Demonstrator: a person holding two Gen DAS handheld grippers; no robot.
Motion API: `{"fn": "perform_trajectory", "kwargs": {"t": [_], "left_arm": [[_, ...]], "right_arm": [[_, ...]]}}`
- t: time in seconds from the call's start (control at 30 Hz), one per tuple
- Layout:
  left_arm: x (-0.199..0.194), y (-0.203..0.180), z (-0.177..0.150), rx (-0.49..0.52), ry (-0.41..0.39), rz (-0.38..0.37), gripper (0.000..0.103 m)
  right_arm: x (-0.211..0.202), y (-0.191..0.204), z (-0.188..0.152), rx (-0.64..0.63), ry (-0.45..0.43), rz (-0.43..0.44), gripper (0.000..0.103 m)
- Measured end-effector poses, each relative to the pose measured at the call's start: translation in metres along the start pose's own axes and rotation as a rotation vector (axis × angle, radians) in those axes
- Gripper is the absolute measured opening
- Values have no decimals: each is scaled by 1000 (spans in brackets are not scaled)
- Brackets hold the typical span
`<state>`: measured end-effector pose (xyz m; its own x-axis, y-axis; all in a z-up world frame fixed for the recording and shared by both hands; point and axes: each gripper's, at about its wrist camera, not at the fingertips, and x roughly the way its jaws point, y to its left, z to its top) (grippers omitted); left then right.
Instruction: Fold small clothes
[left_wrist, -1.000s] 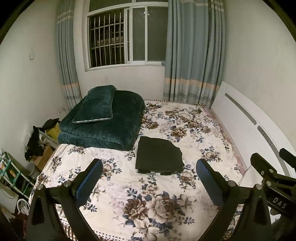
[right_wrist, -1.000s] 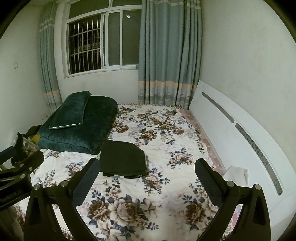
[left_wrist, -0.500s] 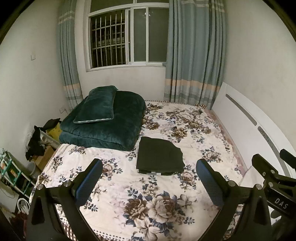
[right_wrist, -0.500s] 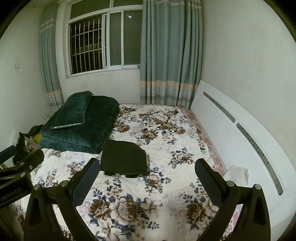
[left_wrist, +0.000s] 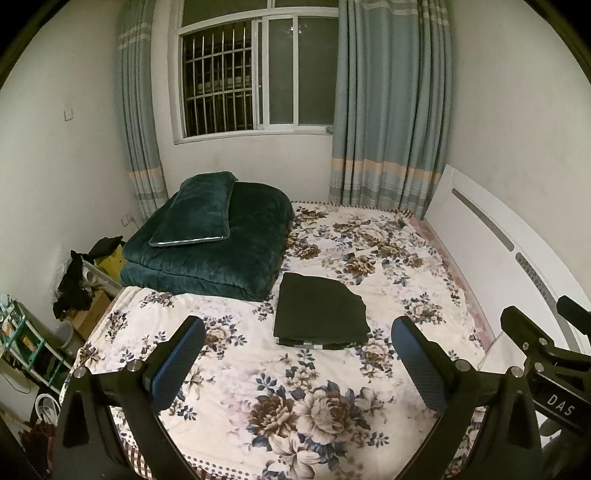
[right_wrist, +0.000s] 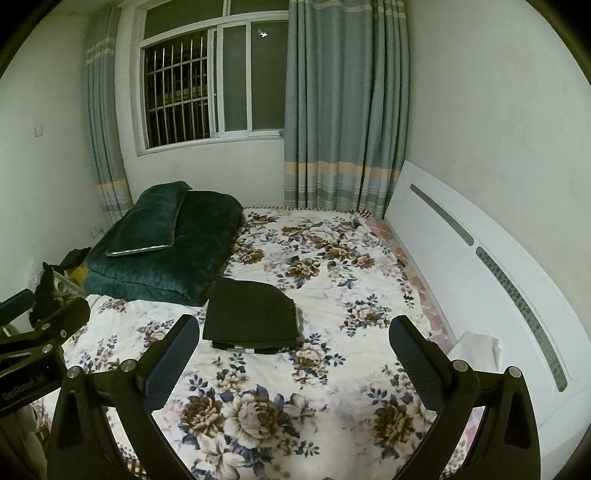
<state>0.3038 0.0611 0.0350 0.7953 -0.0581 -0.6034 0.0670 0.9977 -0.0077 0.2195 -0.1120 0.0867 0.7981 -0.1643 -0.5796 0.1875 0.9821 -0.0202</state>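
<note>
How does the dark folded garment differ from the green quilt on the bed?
The garment is nearly black and matte; the quilt is deep green with a velvety sheen. The garment is a thin, flat stack, while the quilt is a thick, puffy bundle and covers far more of the bed. A green pillow lies on the quilt; nothing lies on the garment. Both are folded and rest on the floral sheet, untouched by either gripper.

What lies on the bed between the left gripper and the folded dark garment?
Only bare floral bedsheet lies between the left gripper and the folded dark garment, seen in the left wrist view.
</note>
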Motion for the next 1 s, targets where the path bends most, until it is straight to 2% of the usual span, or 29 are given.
{"fn": "perform_trajectory", "kwargs": {"t": [1.0], "left_arm": [[-1,-2,-3,-1,-3,1,103]], "right_arm": [[-1,1,-3,8,-2,-1,103]]}}
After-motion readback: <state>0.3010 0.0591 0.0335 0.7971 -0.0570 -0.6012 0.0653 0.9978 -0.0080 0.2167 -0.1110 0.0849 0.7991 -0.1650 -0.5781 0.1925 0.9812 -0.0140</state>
